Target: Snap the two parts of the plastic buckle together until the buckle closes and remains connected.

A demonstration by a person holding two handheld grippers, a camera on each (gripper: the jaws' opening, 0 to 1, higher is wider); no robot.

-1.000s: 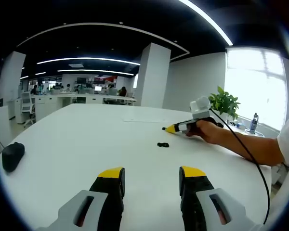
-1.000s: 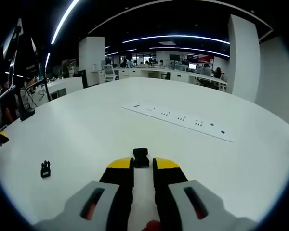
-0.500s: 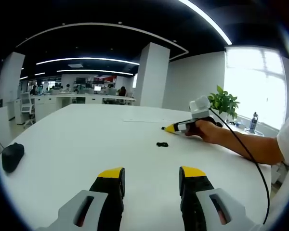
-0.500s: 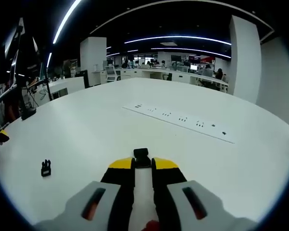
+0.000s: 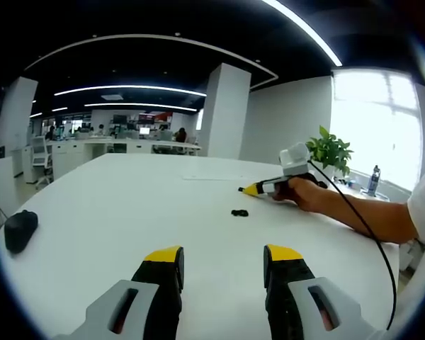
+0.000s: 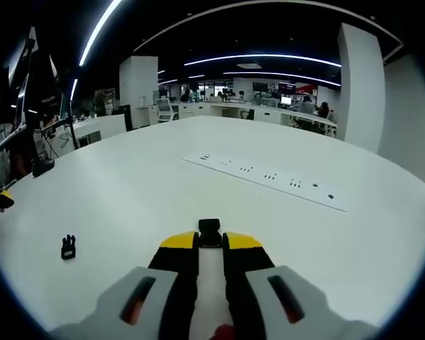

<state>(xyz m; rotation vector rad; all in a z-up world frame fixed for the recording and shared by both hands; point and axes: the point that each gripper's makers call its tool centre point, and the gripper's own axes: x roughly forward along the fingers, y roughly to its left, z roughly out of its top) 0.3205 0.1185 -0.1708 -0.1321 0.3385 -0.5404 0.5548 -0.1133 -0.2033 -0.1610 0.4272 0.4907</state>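
In the right gripper view my right gripper (image 6: 210,241) is shut on one black buckle part (image 6: 210,231), which pokes out between the yellow tips just above the white table (image 6: 163,177). The other black buckle part (image 6: 68,246) lies on the table to the left, apart from it. In the left gripper view that loose buckle part (image 5: 239,212) rests mid-table, and the right gripper (image 5: 269,188) is held low over the table just beyond it by a hand. My left gripper (image 5: 223,258) hovers open near the table's front, well short of the loose part, with nothing between its jaws.
A black mouse (image 5: 19,230) sits at the table's left edge. A potted plant (image 5: 331,151) and a bottle (image 5: 374,180) stand behind the person's arm. A flush socket strip (image 6: 269,176) runs across the table ahead of the right gripper. An office with desks lies beyond.
The right jaws have narrowed onto the buckle part, which now sits between the tips instead of just ahead of them. The left gripper has held still.
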